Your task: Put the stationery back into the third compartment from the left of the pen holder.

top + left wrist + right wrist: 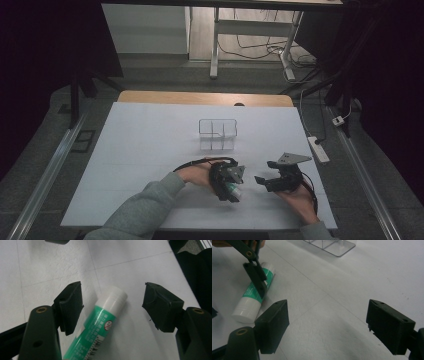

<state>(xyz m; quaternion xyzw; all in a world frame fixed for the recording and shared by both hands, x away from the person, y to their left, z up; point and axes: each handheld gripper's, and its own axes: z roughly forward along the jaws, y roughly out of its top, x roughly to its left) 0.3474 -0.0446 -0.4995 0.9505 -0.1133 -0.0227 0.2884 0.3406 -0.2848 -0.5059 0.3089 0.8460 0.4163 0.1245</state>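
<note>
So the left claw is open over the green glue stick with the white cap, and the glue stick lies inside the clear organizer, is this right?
Not quite. The left claw is open over the green glue stick, but the stick lies on the white table, apart from the clear organizer. The high view shows this.

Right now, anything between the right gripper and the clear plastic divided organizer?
Nothing: in the high view, bare white table separates the right gripper from the clear plastic divided organizer. The right gripper view agrees.

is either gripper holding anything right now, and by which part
Nothing is held. The left gripper is open astride the green glue stick lying on the table, pads not touching it. The right gripper is open, nothing between its jaws.
</note>
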